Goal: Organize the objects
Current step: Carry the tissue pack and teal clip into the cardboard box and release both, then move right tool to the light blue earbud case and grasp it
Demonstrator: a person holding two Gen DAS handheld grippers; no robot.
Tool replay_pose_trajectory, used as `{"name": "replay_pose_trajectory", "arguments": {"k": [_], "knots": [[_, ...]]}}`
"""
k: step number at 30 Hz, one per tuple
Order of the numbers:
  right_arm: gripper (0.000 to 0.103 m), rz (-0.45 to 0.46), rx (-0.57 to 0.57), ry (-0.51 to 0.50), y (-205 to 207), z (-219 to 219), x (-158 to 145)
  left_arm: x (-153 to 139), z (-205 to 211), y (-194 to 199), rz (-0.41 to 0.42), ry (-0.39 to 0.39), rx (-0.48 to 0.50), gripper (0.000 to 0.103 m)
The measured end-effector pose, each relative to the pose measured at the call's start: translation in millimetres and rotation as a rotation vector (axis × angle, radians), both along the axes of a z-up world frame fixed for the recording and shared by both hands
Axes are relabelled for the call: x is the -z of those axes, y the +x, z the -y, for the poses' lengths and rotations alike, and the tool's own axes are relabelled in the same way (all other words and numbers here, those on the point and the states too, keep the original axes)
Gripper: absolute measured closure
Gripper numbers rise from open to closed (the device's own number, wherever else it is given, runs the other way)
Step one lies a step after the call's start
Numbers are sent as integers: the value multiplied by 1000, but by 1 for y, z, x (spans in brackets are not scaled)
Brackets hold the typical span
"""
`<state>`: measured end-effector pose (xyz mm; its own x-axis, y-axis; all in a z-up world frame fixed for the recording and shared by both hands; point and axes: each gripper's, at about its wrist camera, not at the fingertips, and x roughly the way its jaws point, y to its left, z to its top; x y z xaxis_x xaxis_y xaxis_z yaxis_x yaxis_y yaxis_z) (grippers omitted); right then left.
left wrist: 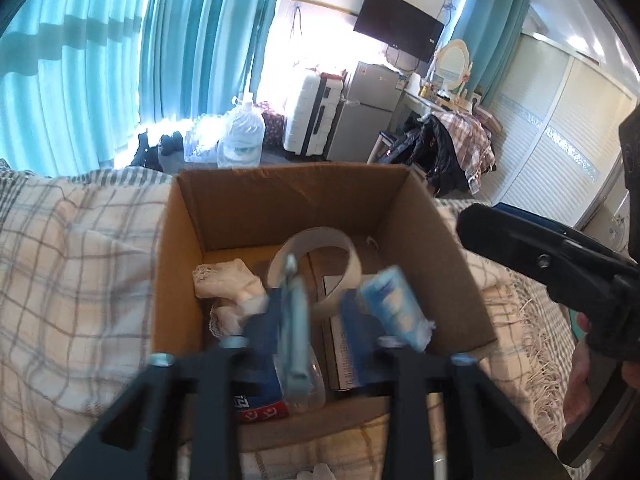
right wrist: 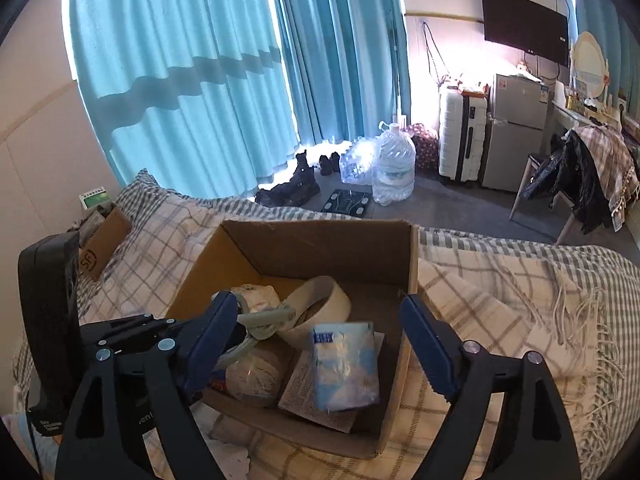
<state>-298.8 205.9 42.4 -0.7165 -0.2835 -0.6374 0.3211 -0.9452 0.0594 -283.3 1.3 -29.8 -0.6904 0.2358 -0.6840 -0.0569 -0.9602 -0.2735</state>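
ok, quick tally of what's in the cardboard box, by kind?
Cream belt: 1
Tissue pack: 1
Twine ball: 1
White cloth: 1
Grey clip: 1
Printed paper item: 1
Red-blue packet: 1
Total: 7 in plain sight; anything underneath is hidden.

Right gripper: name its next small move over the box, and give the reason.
Probably lift the right gripper up and back from the cardboard box. Its jaws stand wide open with nothing between them, and the blue tissue pack lies inside the box, so nothing seems left for it to place. The left gripper is over the same box, and backing off would give it room.
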Motion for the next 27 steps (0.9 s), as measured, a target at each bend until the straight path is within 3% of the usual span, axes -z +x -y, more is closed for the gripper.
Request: {"name": "replay_pose_trajectory", "arguments": {"k": [1,3,8,14,21,27], "knots": [[18,-17,-5,4,6,0,-9,-8,1,7,-17,2,-18,18],[18,-76,4,13,24,-5,-32,-29,6,28,-93,19,-53,10],[18,-152,6,10,72,-21,-85,-73,4,64,-136,-58,-74,8],[18,-228,18,7,124,-31,-126,-112,9,122,-223,-58,-89,0],[18,-208,13,63,163,-29,-114,-110,14,169,-219,-60,-119,0],[18,-107,6,97,178,-23,-60,-83,11,193,-188,-80,-163,0]]}}
